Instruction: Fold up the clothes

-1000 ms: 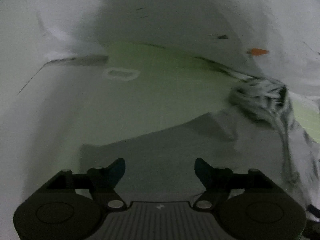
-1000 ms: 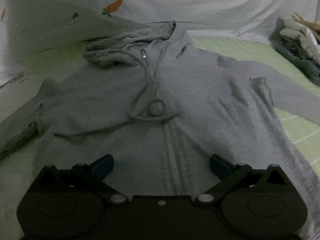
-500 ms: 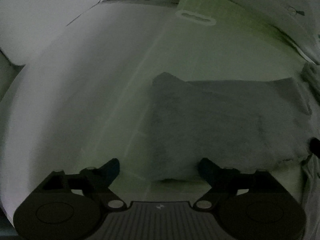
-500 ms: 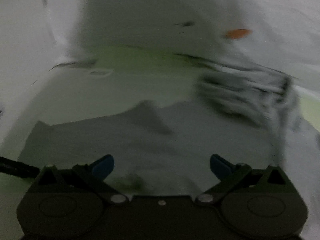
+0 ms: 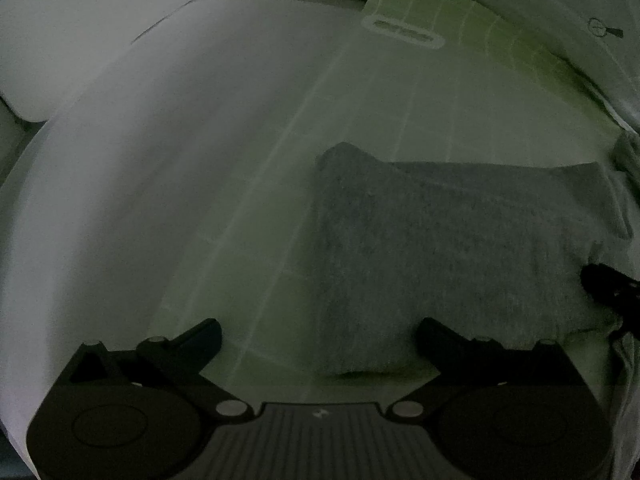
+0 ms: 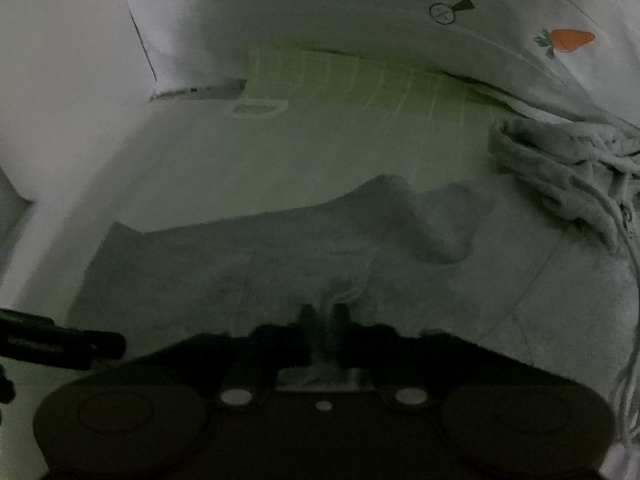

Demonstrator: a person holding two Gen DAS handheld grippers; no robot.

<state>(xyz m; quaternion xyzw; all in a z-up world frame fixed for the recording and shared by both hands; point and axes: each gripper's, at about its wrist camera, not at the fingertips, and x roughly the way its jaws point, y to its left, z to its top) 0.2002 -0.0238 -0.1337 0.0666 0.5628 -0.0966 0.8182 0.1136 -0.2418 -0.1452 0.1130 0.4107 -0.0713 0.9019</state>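
The right gripper (image 6: 323,312) is clamped on a pinch of the grey hoodie (image 6: 280,264), whose sleeve stretches ahead of its jaws across the green mat (image 6: 360,148). The left gripper (image 5: 318,330) is opening wide above the sleeve (image 5: 440,240) end, gripping nothing.

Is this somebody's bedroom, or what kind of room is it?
Probably a bedroom: a white sheet with a carrot print bunches behind a green checked mat, and a grey hoodie lies spread for folding.
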